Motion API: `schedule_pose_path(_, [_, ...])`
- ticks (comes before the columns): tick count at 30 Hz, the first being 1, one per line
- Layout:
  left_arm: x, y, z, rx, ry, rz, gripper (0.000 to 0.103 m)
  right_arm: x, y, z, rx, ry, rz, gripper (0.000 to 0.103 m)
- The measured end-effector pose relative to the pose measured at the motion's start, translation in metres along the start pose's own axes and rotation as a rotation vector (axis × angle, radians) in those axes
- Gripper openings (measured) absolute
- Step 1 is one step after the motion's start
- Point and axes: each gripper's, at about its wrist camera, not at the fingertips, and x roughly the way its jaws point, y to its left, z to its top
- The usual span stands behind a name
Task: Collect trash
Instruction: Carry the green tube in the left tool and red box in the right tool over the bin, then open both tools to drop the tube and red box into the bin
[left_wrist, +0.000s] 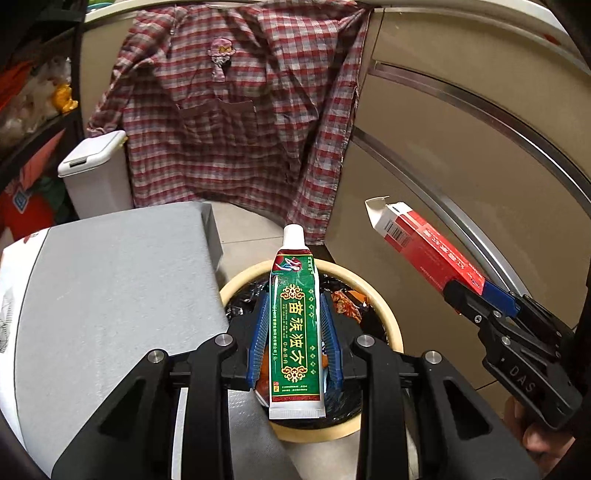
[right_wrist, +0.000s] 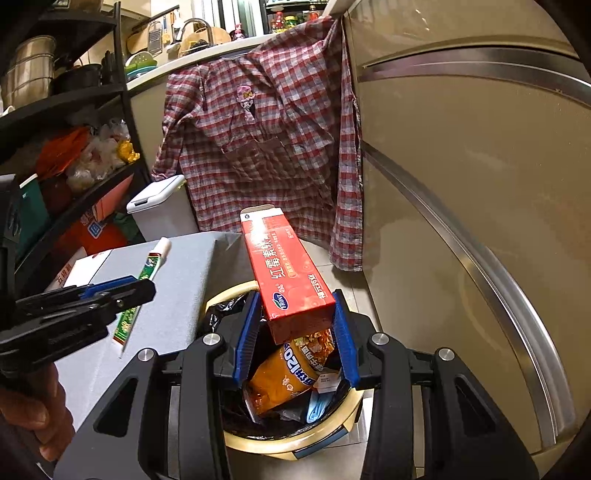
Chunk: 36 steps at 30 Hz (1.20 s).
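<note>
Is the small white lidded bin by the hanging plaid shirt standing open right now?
No. The small white lidded bin has its lid down flat, while the round cream-rimmed trash can below the grippers is the open one.

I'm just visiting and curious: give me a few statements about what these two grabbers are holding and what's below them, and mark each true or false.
1. The left gripper is clamped on a green and red tube with a white cap. True.
2. The right gripper holds an orange snack wrapper. False: it grips a red cardboard box with an open end flap; the wrapper lies in the bin.
3. The round cream-rimmed waste bin lined with a black bag already has rubbish in it. True.
4. A plain blue towel hangs behind. False: it is a red checked shirt.
5. The small white lidded bin stands open. False: its lid is down.
</note>
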Motion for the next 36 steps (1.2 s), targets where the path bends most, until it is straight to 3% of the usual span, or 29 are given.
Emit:
schedule_pose_path(18, [0.025,-0.008,0.010,0.026,0.040,0.003,0.028,0.019,0.000,0.002,0.008,0.041,0.008,0.038])
schedule_pose_path(21, [0.027,-0.008,0.014,0.020,0.040,-0.010,0.040,0.021,0.000,0.001,0.011,0.046,0.007,0.038])
schedule_pose_path(30, [0.016,-0.007,0.013,0.027,0.023,-0.015,0.040,0.020,-0.003,0.000,0.023,0.045,0.019,0.038])
schedule_pose_path(36, [-0.014,0.003,0.005,0.023,-0.005,-0.002,0.040,0.010,-0.002,0.000,0.029,0.023,0.023,0.039])
